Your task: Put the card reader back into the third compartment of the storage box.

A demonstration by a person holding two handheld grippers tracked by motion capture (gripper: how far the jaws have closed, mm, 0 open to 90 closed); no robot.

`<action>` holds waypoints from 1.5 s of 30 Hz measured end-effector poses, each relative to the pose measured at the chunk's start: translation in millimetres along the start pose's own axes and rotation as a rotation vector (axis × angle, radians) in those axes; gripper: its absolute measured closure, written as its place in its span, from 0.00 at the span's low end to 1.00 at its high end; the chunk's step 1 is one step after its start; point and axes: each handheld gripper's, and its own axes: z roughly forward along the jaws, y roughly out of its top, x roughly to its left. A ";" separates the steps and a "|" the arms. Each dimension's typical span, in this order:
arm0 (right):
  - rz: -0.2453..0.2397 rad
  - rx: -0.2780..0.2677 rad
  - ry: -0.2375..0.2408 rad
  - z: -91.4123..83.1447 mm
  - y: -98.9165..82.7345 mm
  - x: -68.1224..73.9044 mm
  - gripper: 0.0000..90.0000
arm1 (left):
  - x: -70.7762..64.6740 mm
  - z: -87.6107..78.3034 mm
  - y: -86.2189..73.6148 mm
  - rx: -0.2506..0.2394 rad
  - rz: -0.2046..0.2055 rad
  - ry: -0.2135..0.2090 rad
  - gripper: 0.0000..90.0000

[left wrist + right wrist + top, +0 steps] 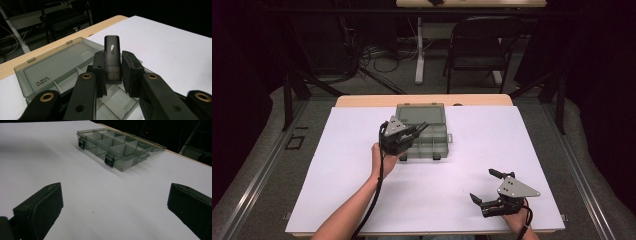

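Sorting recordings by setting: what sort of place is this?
Probably a lab or workshop recording room: a white-covered table, a folding chair, loose floor cables, dark surroundings.

A large white sheet [362,165] is covering most of a light wooden tabletop [362,100], whose bare edge is showing along the far side. Beyond it, a black folding metal chair [479,45] is standing on the grey carpeted floor [267,150], beside a white table leg [419,50], with dark cables [377,55] lying tangled nearby.
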 end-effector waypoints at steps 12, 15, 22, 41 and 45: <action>-0.009 -0.002 -0.014 0.0 0.4 -0.1 0.00 | 7.2 14.5 -3.7 0.019 -0.030 0.026 0.82; -0.009 -0.002 -0.015 0.1 0.3 -0.2 0.00 | 9.3 18.2 -5.2 0.024 -0.034 0.031 0.82; -0.010 -0.001 -0.015 0.1 0.6 0.7 0.00 | 11.9 23.9 -5.0 0.027 -0.043 0.046 0.82; -0.013 -0.004 -0.019 -0.2 0.9 0.0 0.00 | 14.1 41.9 -1.4 0.038 -0.050 0.077 0.82; -0.013 -0.003 -0.019 0.0 0.8 -0.2 0.00 | 15.3 45.5 -2.0 0.039 -0.061 0.084 0.82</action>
